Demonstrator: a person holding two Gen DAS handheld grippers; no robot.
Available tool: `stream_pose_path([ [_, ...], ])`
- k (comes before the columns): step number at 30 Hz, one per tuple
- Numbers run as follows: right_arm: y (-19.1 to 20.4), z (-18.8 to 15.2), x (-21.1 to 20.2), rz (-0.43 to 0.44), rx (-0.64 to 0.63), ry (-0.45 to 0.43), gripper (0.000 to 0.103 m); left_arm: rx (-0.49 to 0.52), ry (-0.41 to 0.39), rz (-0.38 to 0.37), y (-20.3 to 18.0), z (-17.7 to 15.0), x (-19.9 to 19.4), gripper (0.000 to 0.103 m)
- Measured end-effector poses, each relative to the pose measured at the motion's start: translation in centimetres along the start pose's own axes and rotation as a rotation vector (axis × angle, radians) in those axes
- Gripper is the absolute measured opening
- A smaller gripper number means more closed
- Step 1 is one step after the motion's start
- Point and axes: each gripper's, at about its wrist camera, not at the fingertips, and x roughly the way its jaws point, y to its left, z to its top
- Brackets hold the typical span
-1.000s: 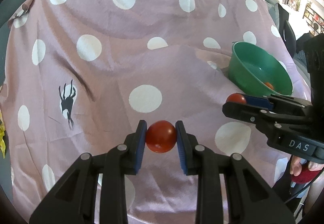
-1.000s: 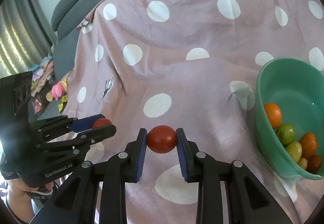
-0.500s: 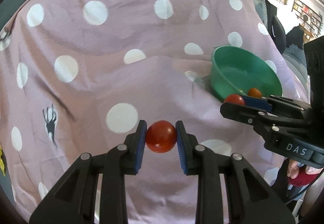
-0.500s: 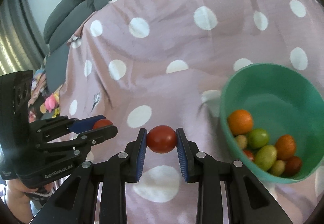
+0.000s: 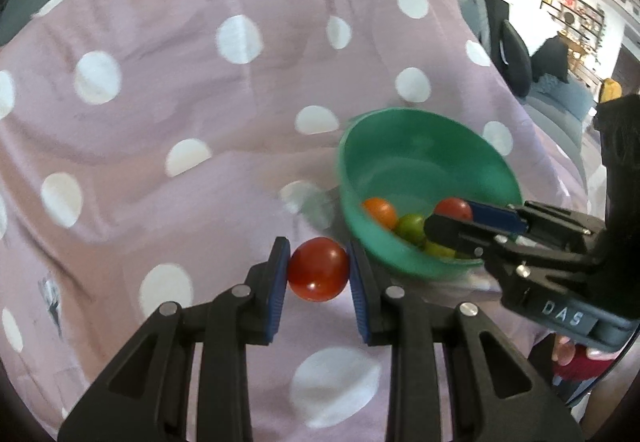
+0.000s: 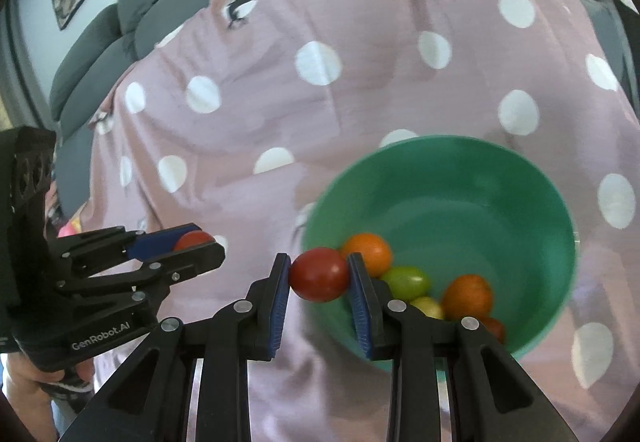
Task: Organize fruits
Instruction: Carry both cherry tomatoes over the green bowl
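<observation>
My left gripper (image 5: pixel 319 269) is shut on a red tomato (image 5: pixel 318 268), held above the pink cloth just left of the green bowl (image 5: pixel 420 146). My right gripper (image 6: pixel 319 275) is shut on a second red tomato (image 6: pixel 320 274), which hangs over the near left rim of the green bowl (image 6: pixel 460 194). Inside the bowl lie several small fruits: orange ones (image 6: pixel 370 252), a green one (image 6: pixel 406 281) and a dark red one. In the left wrist view the right gripper (image 5: pixel 454 216) reaches over the bowl with its tomato (image 5: pixel 452 208). The left gripper (image 6: pixel 200 246) shows at the left of the right wrist view.
A pink cloth with white dots (image 5: pixel 200 82) covers a grey sofa (image 6: pixel 100 42). A hand (image 6: pixel 28 382) holds the left tool's grip at lower left. A bright room with shelves (image 5: pixel 568 10) lies beyond the cloth at the right.
Both grippers have carried their tomatoes toward the green bowl. The bowl has come from the right edge to near the middle of both views, and the right tomato now hangs over its rim.
</observation>
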Motion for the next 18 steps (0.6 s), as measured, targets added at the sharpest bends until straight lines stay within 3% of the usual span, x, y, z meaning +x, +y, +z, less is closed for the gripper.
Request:
stream_pose_path([
  [9,-3.3,0.3,-1.2,-0.071,0.034,-0.02,0.031,0.05,0.009,-0.045,-3.0,2.7,3.3,0.029],
  [18,-5.4,0.7,-1.3,-0.116,0.043,-0.018,0.031,0.077,0.049,-0.045,-4.8,3.3,5.7,0.029],
])
